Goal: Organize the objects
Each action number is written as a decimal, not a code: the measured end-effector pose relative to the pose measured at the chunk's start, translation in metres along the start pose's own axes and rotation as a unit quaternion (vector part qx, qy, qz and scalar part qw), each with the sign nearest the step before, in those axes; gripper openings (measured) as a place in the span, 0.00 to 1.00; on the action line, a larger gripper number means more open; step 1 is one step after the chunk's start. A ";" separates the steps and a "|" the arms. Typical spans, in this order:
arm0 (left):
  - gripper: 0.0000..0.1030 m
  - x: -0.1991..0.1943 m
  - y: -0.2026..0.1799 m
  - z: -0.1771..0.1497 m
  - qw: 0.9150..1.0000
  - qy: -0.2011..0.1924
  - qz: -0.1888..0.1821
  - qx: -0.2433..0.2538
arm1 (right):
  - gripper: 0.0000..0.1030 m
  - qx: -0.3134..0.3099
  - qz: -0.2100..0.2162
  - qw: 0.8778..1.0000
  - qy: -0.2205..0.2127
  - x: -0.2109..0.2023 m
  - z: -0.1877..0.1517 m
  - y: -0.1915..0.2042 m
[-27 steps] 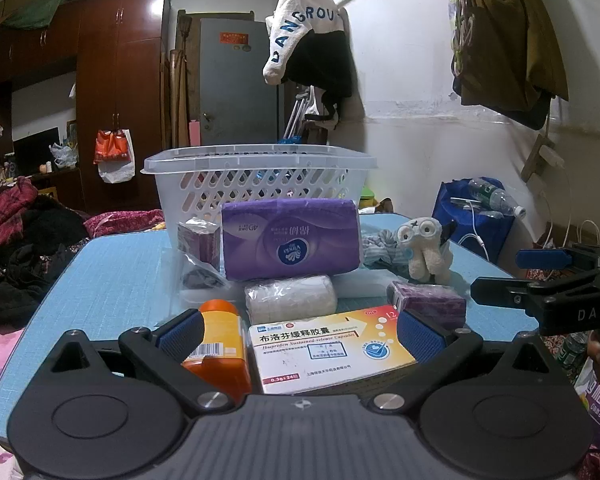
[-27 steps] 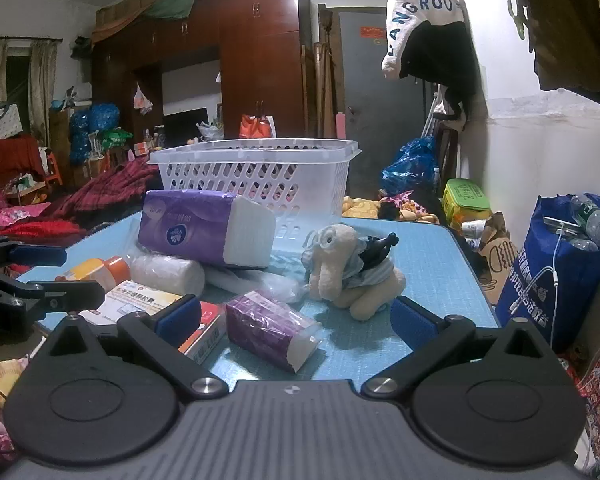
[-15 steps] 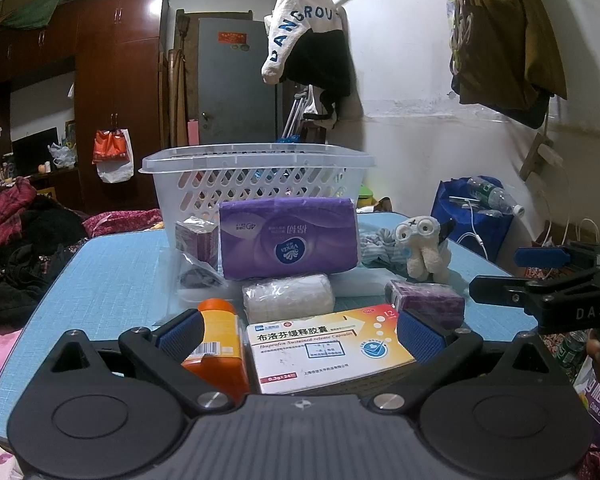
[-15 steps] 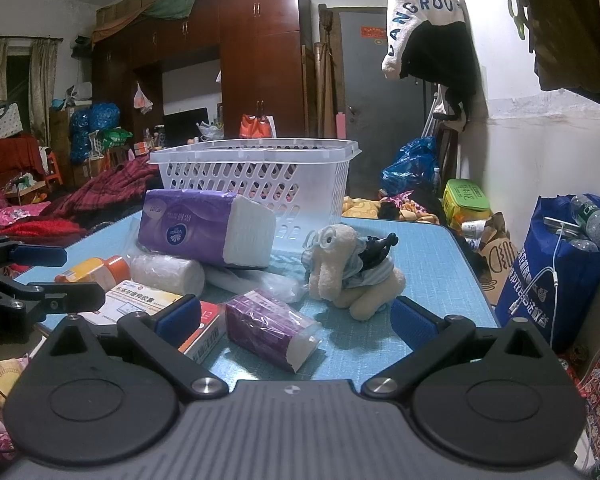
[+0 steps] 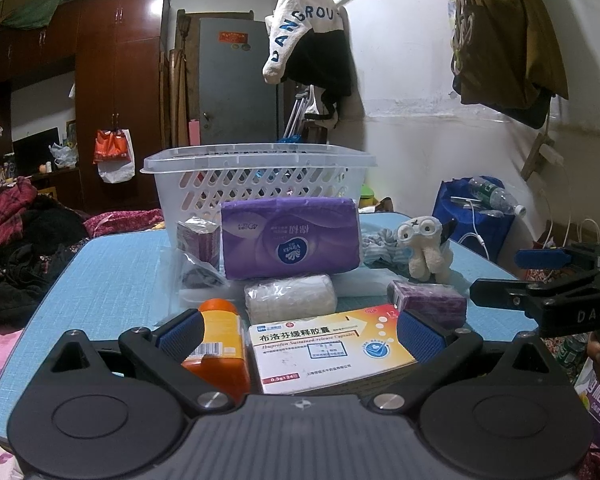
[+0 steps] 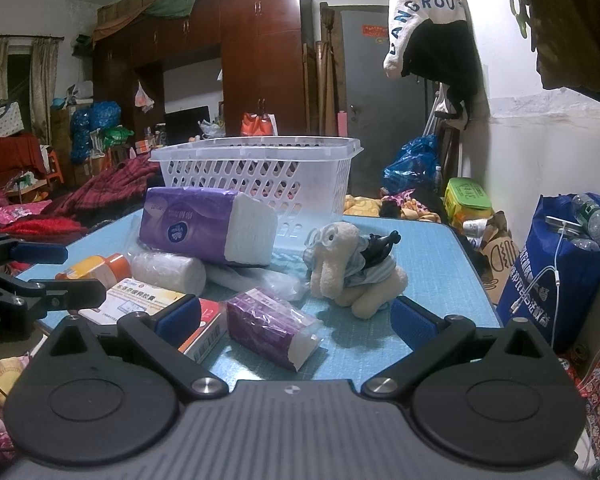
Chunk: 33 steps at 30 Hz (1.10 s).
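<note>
Nothing is packed yet, I judge; I'm at the approach step. The white basket [image 5: 260,172] stands at twelve o'clock, the purple tissue pack [image 5: 290,236] before it. My left gripper [image 5: 298,330] gapes wide and empty over the medicine box [image 5: 332,344]; my right gripper [image 6: 296,320], equally spread, frames the small tissue packet [image 6: 272,326]. Next: advance, close, lift.

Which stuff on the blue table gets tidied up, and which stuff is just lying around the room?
To tidy:
white plastic basket
big purple tissue pack
orange bottle
white and orange medicine box
cream plush toy
small purple tissue pack

Just lying about:
blue bag with bottles
hanging white hoodie
</note>
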State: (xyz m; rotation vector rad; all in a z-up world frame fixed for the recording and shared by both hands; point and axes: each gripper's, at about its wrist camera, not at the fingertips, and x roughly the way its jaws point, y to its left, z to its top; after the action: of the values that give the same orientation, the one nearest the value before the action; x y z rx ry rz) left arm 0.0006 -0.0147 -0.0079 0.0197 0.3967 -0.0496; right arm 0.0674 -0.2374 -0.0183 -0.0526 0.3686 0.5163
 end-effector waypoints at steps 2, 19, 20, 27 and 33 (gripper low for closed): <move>1.00 0.001 0.001 0.000 1.000 0.001 0.000 0.000 | 1.00 0.000 0.000 1.000 0.000 0.000 0.000 0.000; 1.00 0.000 0.001 0.001 1.000 0.001 0.002 0.001 | 1.00 -0.001 0.000 1.000 0.000 -0.001 0.000 0.000; 1.00 0.000 0.001 0.001 1.000 0.001 0.002 0.001 | 1.00 -0.001 0.000 1.000 -0.001 -0.001 0.000 0.000; 1.00 0.000 0.003 0.002 1.000 0.001 0.003 -0.004 | 1.00 -0.001 0.000 1.000 -0.001 -0.001 0.000 0.000; 1.00 0.000 0.002 0.002 1.000 0.001 0.003 -0.001 | 1.00 -0.001 -0.001 1.000 -0.001 -0.001 0.000 0.000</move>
State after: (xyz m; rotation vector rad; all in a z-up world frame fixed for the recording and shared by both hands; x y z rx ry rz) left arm 0.0012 -0.0124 -0.0060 0.0184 0.3986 -0.0439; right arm 0.0669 -0.2381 -0.0181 -0.0549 0.3656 0.5156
